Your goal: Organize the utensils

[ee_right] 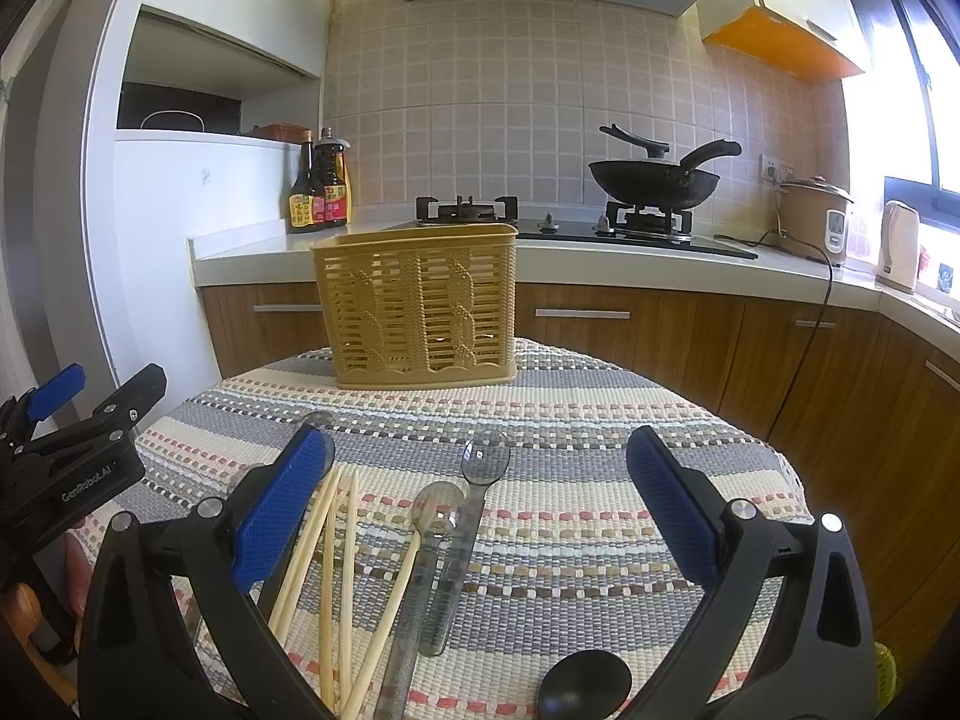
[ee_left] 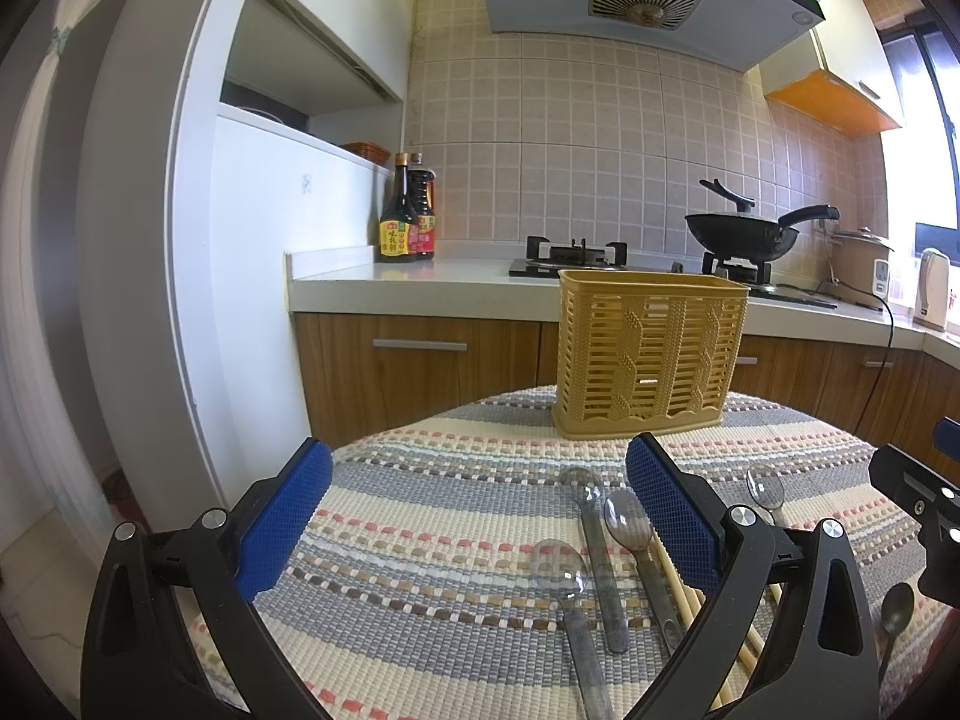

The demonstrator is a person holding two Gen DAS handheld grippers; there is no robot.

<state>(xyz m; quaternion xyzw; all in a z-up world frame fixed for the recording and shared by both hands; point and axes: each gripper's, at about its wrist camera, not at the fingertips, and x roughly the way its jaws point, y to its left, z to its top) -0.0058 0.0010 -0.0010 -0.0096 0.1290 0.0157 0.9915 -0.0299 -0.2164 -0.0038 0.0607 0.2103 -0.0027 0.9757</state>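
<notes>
A tan slatted utensil basket (ee_left: 651, 354) (ee_right: 420, 306) stands upright at the far side of a striped woven mat. Several clear plastic spoons (ee_left: 558, 570) (ee_right: 483, 456) lie on the mat, with pale wooden chopsticks (ee_right: 327, 546) (ee_left: 684, 591) beside them. A dark spoon (ee_right: 585, 687) (ee_left: 896, 609) rests at the near edge. My left gripper (ee_left: 480, 468) hovers open above the mat, left of the spoons. My right gripper (ee_right: 480, 450) is open too, straddling the clear spoons and the chopsticks from above. Neither holds anything.
The striped mat (ee_left: 420, 540) (ee_right: 570, 480) covers a round table. Behind it runs a kitchen counter (ee_left: 420, 282) with sauce bottles (ee_left: 405, 216), a gas hob, a black wok (ee_right: 654, 180), a rice cooker (ee_right: 816, 219) and a kettle (ee_right: 900, 252). A white fridge stands at the left.
</notes>
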